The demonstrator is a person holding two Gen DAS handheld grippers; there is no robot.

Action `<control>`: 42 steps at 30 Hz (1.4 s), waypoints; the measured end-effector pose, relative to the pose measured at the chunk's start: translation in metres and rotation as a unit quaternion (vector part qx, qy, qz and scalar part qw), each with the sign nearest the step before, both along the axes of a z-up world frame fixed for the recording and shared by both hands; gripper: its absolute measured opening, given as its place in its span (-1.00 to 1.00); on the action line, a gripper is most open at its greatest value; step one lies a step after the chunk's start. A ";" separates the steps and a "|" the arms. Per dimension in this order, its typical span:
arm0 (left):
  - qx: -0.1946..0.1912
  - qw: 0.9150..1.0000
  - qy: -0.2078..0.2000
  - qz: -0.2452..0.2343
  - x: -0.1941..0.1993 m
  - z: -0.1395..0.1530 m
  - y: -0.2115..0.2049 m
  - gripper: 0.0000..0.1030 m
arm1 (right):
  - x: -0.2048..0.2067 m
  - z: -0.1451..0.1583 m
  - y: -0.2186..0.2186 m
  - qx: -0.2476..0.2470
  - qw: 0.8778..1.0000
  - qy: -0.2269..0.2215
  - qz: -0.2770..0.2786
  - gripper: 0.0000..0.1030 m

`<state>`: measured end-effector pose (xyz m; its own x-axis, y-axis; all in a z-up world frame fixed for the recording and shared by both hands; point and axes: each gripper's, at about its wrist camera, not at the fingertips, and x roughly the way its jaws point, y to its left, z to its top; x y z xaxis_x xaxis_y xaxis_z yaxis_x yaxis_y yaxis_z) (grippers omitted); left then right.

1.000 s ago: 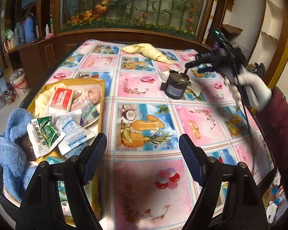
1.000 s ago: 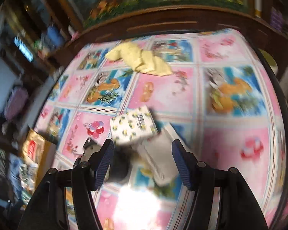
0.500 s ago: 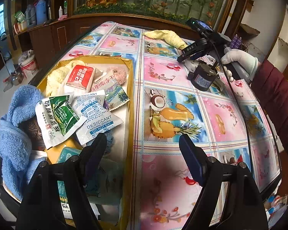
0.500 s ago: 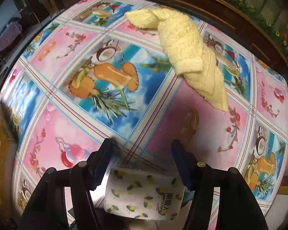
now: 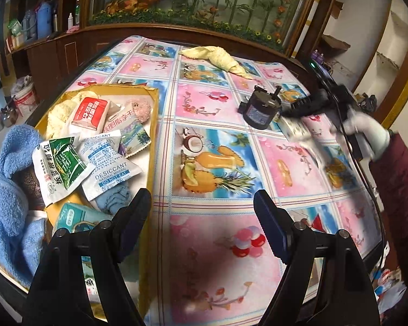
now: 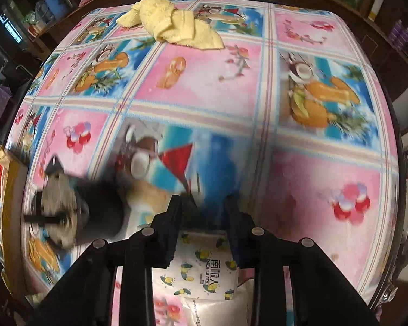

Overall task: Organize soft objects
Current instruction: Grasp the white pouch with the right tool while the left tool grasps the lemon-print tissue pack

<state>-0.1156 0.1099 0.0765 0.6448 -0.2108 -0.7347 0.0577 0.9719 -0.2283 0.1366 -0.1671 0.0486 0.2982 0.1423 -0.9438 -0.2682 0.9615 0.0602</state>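
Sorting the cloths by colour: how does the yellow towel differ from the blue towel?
The yellow towel lies loose on the tablecloth at the far edge; the blue towel hangs bunched over the near left corner beside the cardboard tray. The yellow towel looks smaller than the blue towel. Both are fluffy terry.

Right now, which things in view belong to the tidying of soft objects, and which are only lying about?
For the job:
lemon-print tissue pack, yellow towel, blue towel, yellow tray with packets.

Lying about:
dark motor, white bucket, blue jug.
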 end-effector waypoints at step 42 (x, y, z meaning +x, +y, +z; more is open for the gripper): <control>0.057 0.939 0.021 -0.339 0.077 -0.031 -0.217 0.52 | -0.237 -0.007 -0.075 0.045 0.993 -0.094 0.062 -0.08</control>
<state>-0.0385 -0.1071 0.0453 0.3612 -0.4806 -0.7991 0.6656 0.7330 -0.1400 -0.1003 -0.2418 0.0414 0.4429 0.2700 -0.8549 -0.3990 0.9133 0.0817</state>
